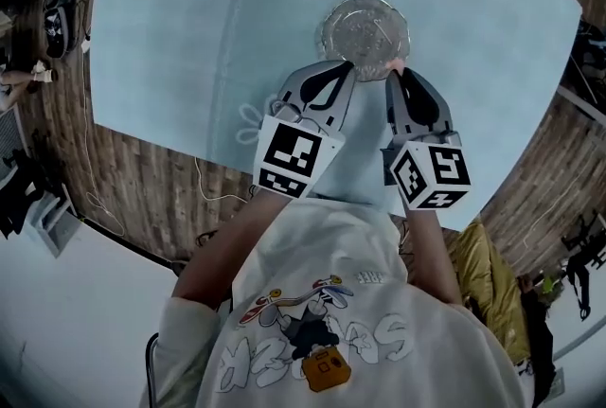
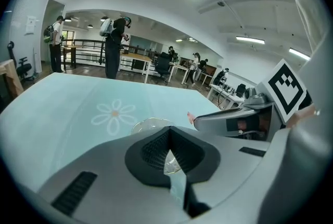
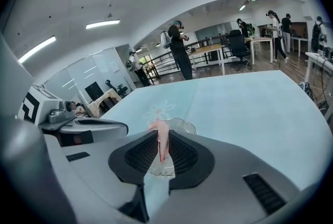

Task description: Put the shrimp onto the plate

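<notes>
pinching the shrimp (image 3: 161,144) upright in its closed jaws, the right gripper (image 3: 162,133) hangs at the near rim of the glass plate (image 1: 365,29), which sits just ahead and below, while the left gripper (image 2: 169,133) jaws are together on nothing.

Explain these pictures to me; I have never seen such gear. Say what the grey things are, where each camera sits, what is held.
No robot: a person holds a two-jaw gripper in each hand. One camera looks down from the person's head; one rides on each gripper. A clear plate stands on the pale blue tablecloth. The left gripper is shut on nothing; the right gripper pinches a pink shrimp at the plate's edge.
</notes>
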{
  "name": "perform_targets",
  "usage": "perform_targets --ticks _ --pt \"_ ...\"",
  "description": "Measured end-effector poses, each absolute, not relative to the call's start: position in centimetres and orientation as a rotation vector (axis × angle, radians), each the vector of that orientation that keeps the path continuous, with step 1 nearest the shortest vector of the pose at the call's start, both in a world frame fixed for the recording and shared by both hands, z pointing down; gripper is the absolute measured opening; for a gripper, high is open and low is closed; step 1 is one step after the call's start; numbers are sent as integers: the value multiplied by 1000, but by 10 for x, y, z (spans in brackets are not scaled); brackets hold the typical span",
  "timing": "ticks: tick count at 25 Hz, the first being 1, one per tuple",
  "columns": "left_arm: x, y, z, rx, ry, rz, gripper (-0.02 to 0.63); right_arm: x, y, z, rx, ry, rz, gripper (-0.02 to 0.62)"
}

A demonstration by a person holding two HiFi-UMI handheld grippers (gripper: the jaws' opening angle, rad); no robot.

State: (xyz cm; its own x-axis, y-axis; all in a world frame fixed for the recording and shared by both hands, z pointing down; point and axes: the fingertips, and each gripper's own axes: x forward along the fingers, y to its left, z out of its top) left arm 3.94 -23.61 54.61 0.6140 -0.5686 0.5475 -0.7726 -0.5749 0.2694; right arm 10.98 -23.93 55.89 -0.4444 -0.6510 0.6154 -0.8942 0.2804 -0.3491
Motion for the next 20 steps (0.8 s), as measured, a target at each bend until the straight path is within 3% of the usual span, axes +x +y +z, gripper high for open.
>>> perform_targets --ticks 20 --pt "44 -256 619 2300 -961 649 0 105 -268 633 1427 -2107 1069 101"
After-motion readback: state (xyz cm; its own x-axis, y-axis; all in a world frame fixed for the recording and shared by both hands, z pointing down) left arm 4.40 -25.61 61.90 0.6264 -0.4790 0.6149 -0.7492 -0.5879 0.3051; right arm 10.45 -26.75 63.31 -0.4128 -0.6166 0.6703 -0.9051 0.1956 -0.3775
